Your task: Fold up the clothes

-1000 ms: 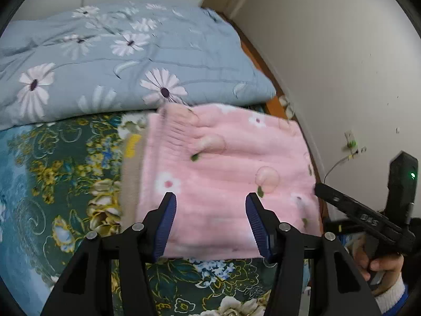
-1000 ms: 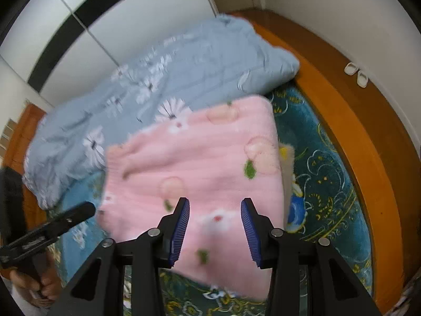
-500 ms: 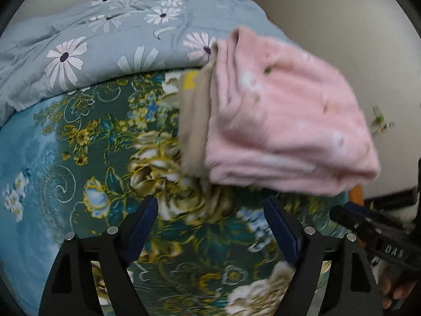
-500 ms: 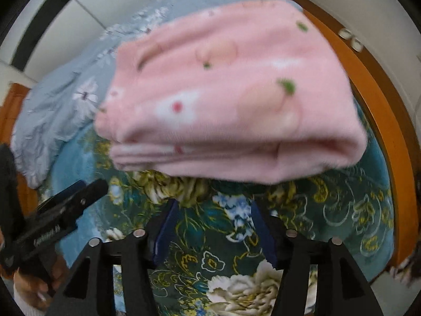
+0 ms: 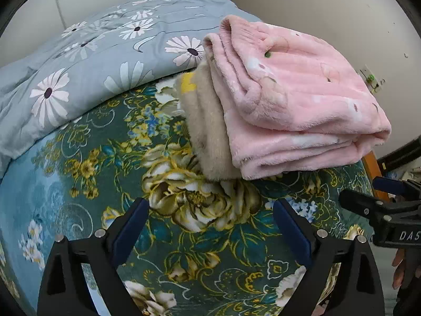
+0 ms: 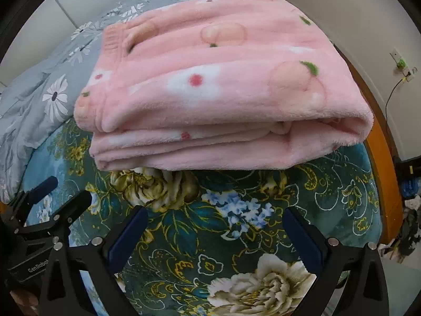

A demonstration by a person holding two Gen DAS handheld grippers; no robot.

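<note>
Crosswise, folded pink garment (image 6: 223, 79), flat.

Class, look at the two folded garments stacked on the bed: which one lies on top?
The pink garment lies on top. The beige garment sits beneath it, showing only along the stack's left side in the left wrist view.

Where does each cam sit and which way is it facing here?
Left wrist: on the left gripper, open, facing the left end of the folded pink fleece garment atop a beige garment; the right gripper shows at right.
Right wrist: on the right gripper, open, facing the pink garment's long side; the left gripper shows at left.
Shared: garment, floral bedspread, daisy duvet.
</note>
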